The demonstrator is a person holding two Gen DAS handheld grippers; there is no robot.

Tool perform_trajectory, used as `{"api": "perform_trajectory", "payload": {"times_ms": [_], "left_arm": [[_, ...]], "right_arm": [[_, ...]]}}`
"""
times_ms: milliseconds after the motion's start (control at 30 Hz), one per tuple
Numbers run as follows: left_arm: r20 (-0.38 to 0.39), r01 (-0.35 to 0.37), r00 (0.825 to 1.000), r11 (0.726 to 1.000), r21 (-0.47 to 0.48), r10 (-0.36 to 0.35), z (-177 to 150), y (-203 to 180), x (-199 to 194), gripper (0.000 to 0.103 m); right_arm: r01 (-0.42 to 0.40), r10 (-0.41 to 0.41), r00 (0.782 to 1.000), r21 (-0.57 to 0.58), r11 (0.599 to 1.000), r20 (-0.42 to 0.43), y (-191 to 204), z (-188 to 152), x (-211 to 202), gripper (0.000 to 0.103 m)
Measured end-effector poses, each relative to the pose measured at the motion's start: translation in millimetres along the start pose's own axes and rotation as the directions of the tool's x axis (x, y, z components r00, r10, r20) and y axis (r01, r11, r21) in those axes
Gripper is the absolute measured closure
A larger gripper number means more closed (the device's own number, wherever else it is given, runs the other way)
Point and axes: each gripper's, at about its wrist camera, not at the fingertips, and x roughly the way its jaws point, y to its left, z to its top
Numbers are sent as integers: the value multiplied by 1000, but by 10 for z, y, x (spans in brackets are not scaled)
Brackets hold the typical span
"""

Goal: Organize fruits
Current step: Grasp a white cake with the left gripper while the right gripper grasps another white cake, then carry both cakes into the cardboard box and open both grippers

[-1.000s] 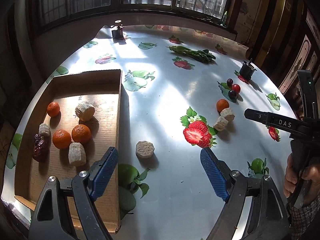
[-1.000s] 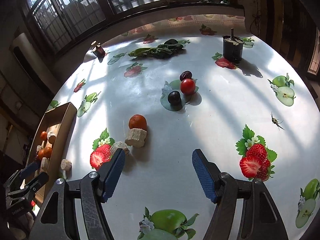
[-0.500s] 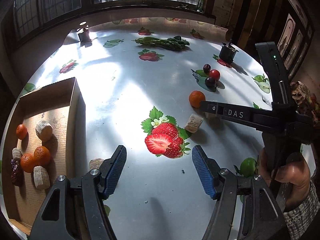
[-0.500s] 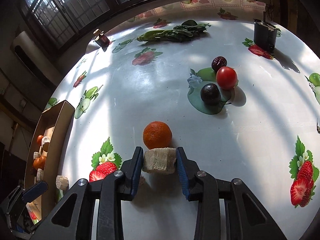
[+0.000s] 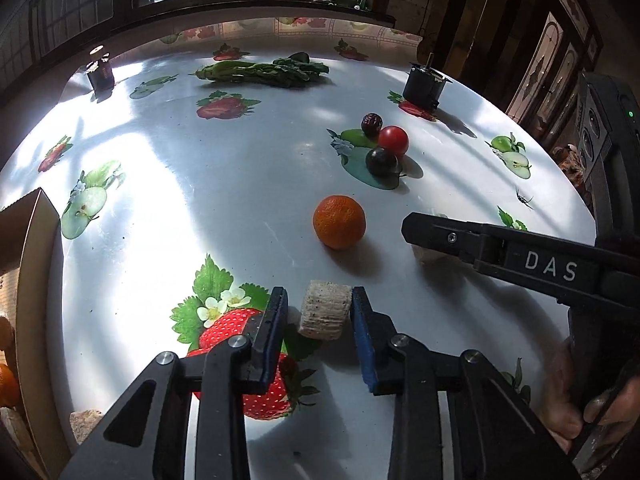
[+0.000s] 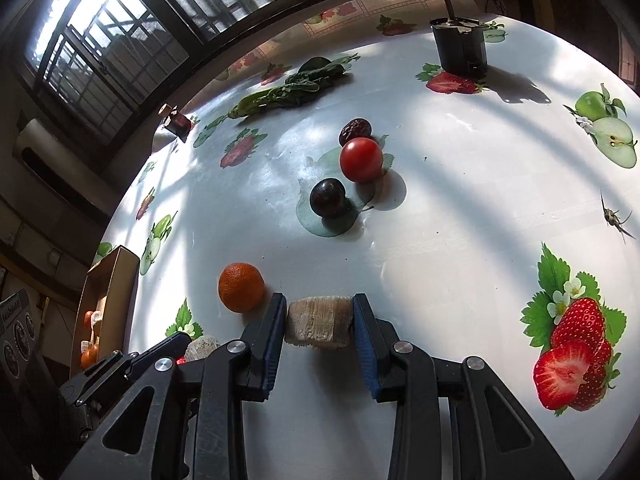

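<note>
Left tongs (image 5: 319, 314): jaws closing around a pale chunk (image 5: 325, 312) on the counter (image 5: 224, 184); right pad touches it, a sliver of gap shows at the left pad.
Right tongs (image 6: 319, 322): clamped on a second pale chunk (image 6: 319, 323); in the left view their arm hides nearly all of it.
Orange (image 5: 339, 222): at 12 o'clock of the left chunk, apart.
Dark plum (image 6: 328, 197), tomato (image 6: 361, 159), wrinkled date (image 6: 355, 131): clustered at 1 o'clock of the orange.
Greens (image 5: 262, 71), small bottle (image 5: 100, 72), black canister (image 6: 460, 46): along the far counter edge.
Box (image 6: 116, 280): at 9 o'clock, cut off by the frame; contents too small to tell.
Third chunk (image 5: 85, 424): at 8 o'clock, partly hidden by the left tongs.
Hand (image 5: 588, 404): cut off at the frame edge.
</note>
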Motion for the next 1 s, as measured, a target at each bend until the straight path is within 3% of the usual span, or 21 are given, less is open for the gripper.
{"api": "perform_trajectory", "payload": {"times_ms": [267,400,567,633,767,867,1000], "left_arm": [[33,53,998,994,-95,-50,-58,186,-104,81],[73,5,997,994,-106,3,-118,265,-420,81],[137,-69,986,977,-204,98,-322,754,-1123,81],[152,-136,972,957,-258,179,-464,1038,-1393,81],[148,-242,934,883,-403,324,-818,1683,-1849,81],[129,-305,902,821,-483,412,-1054,2080,-2068,81],[85,-324,896,772,-546,436,-1266,2364,-2082,81]], "right_arm": [[-34,35,999,-10,999,41,40,-17,-85,67],[-89,90,994,-20,996,63,104,-35,-135,67],[-138,143,987,-67,988,72,247,-89,-169,67],[-145,152,985,-99,985,76,345,-129,-181,67],[-99,117,989,-182,978,92,650,-235,-239,67],[-154,172,983,-227,962,59,971,-336,-332,67],[-254,263,965,-294,921,-9,1536,-506,-392,67]]}}
